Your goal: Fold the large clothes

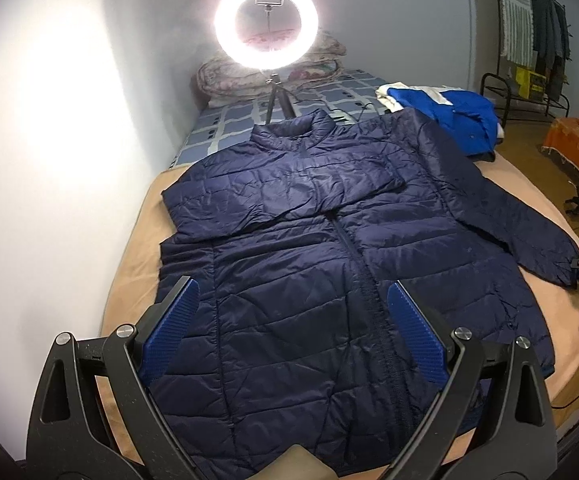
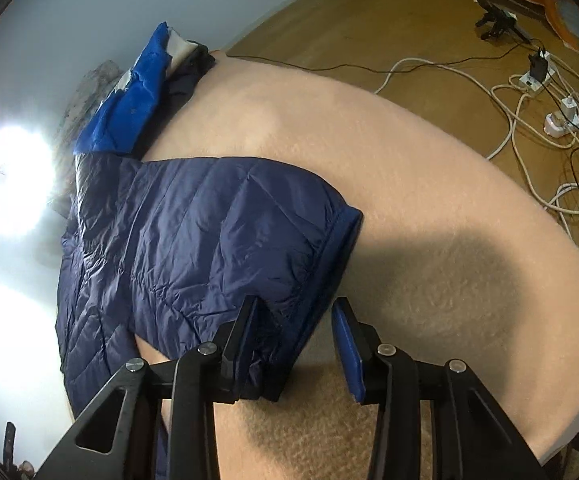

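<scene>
We have a navy quilted jacket [image 1: 313, 248] lying front-up on the tan blanket [image 1: 137, 280] that covers the bed, collar toward the far end near the ring light [image 1: 266, 22]. One sleeve is already folded across the chest; the other sleeve [image 1: 501, 208] lies out to the right, its cuff [image 2: 341, 248] near the blanket's right edge.

Our left gripper [image 1: 293, 332] hovers above the jacket's near hem with its fingers spread wide and nothing between them. Our right gripper [image 2: 293, 340] sits at the underside of the outstretched sleeve near the cuff; its fingers stand a moderate way apart, and the sleeve fabric bunches against the left finger, but we cannot tell whether the cloth is truly pinched.

We judge the jacket light and puffy, soft enough to drape, with a shiny shell that looks slippery. It will likely spring back and slide, so we would take the sleeve by the cuff's stitched band, where the fabric is firmer, and hold the body at the hem or a seam.

A bright blue garment [image 1: 465, 120] lies beyond the jacket, far right.
</scene>
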